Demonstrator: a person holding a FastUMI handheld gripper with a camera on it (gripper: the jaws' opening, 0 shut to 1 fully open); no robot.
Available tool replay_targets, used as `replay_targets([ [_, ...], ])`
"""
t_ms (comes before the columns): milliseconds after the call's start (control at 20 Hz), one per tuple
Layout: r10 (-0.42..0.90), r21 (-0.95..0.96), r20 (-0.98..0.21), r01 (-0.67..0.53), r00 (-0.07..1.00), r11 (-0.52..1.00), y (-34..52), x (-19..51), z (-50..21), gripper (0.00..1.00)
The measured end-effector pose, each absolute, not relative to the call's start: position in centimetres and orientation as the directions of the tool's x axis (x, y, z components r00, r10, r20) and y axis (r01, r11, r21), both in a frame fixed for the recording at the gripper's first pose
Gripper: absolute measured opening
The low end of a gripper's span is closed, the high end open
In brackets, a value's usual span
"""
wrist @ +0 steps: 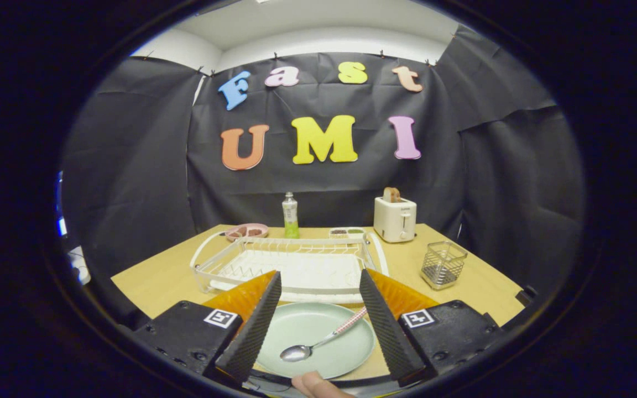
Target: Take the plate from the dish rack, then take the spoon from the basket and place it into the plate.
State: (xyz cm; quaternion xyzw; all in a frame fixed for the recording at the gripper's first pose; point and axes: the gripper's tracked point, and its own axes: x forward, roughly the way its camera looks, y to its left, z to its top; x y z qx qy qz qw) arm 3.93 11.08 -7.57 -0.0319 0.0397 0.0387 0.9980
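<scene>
A pale green plate [318,331] lies flat on the wooden table, in front of the white dish rack [291,265]. A spoon [321,340] with a metal bowl and a pink-white handle rests in the plate, its handle pointing toward my right finger. My gripper [320,290] is open, its two black ribbed fingers [255,326] standing wide apart on either side of the plate and touching nothing. The wire basket [443,264] stands to the right of the rack.
Behind the rack stand a pink dish [246,231], a green bottle [290,215], a small divided tray [347,232] and a white toaster [395,218] with toast in it. A fingertip [318,384] shows under the fingers. The table's edges run close on both sides.
</scene>
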Motion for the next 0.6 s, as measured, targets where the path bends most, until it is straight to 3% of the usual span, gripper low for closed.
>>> replay_targets([
  [450,0.087,-0.009,0.005,-0.087,0.996,0.996,7.6,-0.5,-3.4,0.99],
  [600,0.035,-0.029,0.021,-0.034,0.999,0.999,5.6,-1.8,-2.6,0.99],
])
